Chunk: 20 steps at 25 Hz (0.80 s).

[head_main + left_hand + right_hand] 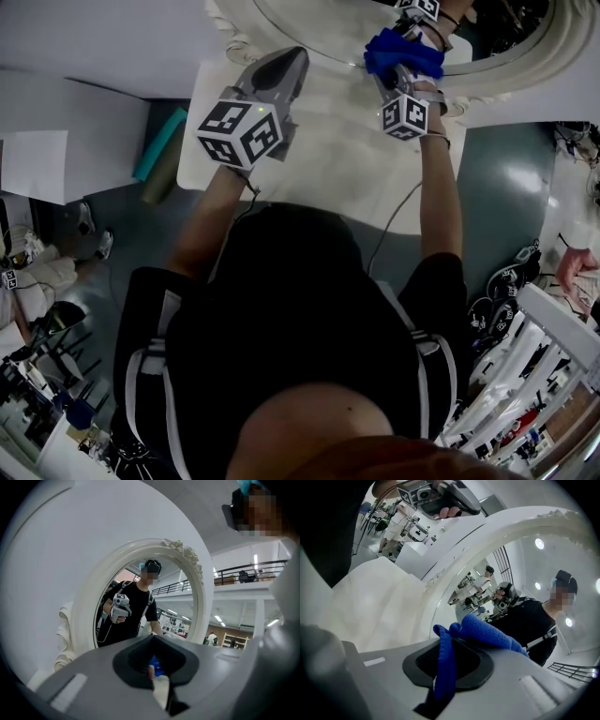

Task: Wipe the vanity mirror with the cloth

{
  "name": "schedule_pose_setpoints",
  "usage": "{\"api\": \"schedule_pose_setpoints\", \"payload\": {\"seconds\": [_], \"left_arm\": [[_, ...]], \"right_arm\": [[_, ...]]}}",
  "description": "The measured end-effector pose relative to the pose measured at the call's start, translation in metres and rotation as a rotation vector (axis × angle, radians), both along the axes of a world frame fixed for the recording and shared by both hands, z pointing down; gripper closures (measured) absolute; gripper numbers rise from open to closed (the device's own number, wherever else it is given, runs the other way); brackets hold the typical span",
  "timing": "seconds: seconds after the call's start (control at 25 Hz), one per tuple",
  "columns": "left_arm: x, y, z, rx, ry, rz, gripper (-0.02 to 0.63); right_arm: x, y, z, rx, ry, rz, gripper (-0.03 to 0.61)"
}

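right gripper view: my right gripper [446,666] pinches the cloth [487,634], mirror [520,569] just beyond the fingers [511,681], left gripper [153,666] closed on nothing; rubbing drag may tug that thin fold loose.

You reach both arms forward, left arm [208,225] angled inward, right arm [441,202] nearly straight; your left gripper [292,58] points ahead, jaws pressed together with nothing between them; your right gripper [404,81], further forward, has its jaws clamped on the blue cloth [487,632].
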<state>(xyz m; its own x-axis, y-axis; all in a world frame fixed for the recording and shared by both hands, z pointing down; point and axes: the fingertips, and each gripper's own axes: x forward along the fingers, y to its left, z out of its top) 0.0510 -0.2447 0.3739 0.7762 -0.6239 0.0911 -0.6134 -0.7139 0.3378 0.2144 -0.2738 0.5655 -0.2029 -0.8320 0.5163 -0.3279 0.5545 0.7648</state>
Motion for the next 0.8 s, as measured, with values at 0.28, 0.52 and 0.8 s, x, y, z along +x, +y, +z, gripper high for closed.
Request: {"api": "schedule_pose_setpoints", "payload": {"seconds": [0.28, 0.52, 0.8], "left_arm": [[-0.005, 0.006, 0.007, -0.017, -0.010, -0.006, 0.603], [-0.018, 0.002, 0.019, -0.045, -0.009, -0.026, 0.603], [-0.032, 0.009, 0.034, -0.090, 0.016, -0.051, 0.603]], "right_arm": [[0.008, 0.008, 0.056, -0.187, 0.084, 0.060, 0.537], [0.005, 0.005, 0.067, -0.286, 0.130, 0.076, 0.537], [-0.002, 0.005, 0.077, -0.404, 0.071, 0.116, 0.538]]}}
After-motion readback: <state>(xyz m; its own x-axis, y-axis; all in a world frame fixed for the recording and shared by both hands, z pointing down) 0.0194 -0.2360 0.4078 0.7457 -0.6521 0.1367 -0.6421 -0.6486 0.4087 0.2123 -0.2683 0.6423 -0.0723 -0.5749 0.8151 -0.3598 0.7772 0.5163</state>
